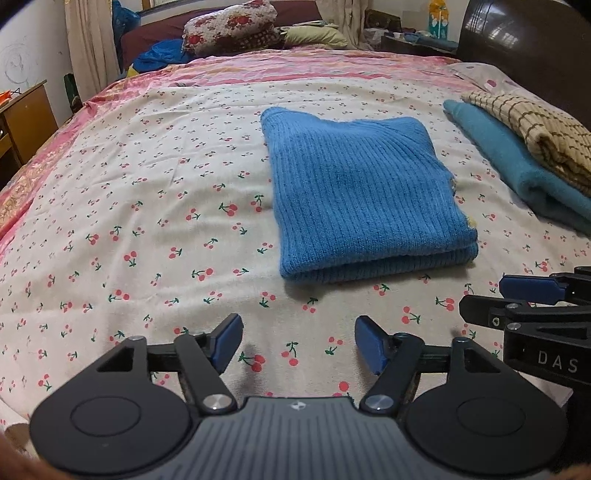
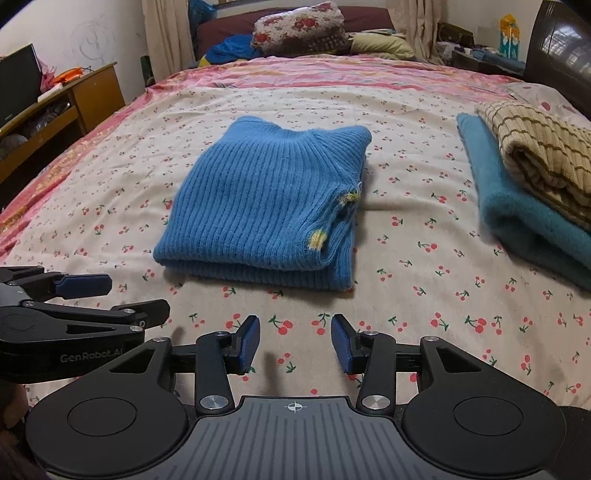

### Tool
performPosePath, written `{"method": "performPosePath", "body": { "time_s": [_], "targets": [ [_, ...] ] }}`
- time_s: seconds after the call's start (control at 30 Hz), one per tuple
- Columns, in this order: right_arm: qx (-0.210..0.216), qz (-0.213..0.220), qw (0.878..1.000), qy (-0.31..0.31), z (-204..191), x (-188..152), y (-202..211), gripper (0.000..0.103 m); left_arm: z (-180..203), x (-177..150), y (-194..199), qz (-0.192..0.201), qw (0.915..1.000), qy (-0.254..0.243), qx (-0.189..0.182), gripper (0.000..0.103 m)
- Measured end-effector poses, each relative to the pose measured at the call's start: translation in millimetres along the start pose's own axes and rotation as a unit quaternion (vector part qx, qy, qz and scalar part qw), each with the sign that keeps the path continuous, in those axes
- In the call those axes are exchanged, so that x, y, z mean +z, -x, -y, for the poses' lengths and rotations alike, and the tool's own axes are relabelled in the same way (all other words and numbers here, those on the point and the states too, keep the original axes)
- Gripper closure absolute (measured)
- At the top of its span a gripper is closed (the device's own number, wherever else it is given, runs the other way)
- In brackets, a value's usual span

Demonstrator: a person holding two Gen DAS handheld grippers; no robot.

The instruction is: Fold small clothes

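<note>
A blue ribbed knit sweater (image 1: 362,195) lies folded into a rectangle on the cherry-print bed sheet (image 1: 147,221); in the right wrist view the sweater (image 2: 266,210) shows small yellow marks at its right edge. My left gripper (image 1: 297,341) is open and empty, hovering above the sheet just in front of the sweater. My right gripper (image 2: 295,341) is open and empty, also in front of the sweater. Each gripper shows from the side in the other's view: the right one (image 1: 532,299) and the left one (image 2: 103,295).
A folded teal garment (image 2: 517,206) with a beige striped one (image 2: 543,155) on top lies at the right. Pillows and bedding (image 2: 303,29) are piled at the far end. A wooden desk (image 2: 55,107) stands left; a dark headboard (image 2: 561,51) is at the right.
</note>
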State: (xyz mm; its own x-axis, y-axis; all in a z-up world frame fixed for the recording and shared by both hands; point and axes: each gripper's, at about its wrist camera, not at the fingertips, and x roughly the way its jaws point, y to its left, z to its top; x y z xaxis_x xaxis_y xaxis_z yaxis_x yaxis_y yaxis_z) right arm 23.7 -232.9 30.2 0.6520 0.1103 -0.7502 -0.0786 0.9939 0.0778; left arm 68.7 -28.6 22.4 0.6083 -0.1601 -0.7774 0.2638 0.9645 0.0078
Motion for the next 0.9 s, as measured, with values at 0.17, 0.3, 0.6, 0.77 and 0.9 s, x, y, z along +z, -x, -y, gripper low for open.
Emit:
{"method": "performPosePath", "body": {
  "time_s": [0.17,0.3,0.6,0.77,0.9],
  "targets": [
    [-0.002,0.001,1.0,0.007,-3.9,-2.8,0.4,0.057,1.2,-1.4,0.5,-0.002,1.0,-0.002,0.008,0.026],
    [-0.001,0.002,1.0,0.007,-5.5,-4.2,1.1,0.056,1.4,-2.4,2.4,0.0,0.9999,-0.001,0.012,0.023],
    [-0.002,0.004,1.0,0.0,-4.7,-9.5,3.4,0.055,1.8,-6.3,9.9,0.011,0.9998,0.008,0.015,0.014],
    [-0.001,0.001,1.0,-0.001,-5.1,-13.8,3.2,0.055,3.1,-9.1,11.4,0.015,0.9996,0.013,0.019,0.008],
    [-0.001,-0.001,1.0,-0.003,-5.1,-16.3,1.8,0.055,2.8,-10.6,10.7,0.016,0.9995,0.015,0.021,0.008]
  ]
}}
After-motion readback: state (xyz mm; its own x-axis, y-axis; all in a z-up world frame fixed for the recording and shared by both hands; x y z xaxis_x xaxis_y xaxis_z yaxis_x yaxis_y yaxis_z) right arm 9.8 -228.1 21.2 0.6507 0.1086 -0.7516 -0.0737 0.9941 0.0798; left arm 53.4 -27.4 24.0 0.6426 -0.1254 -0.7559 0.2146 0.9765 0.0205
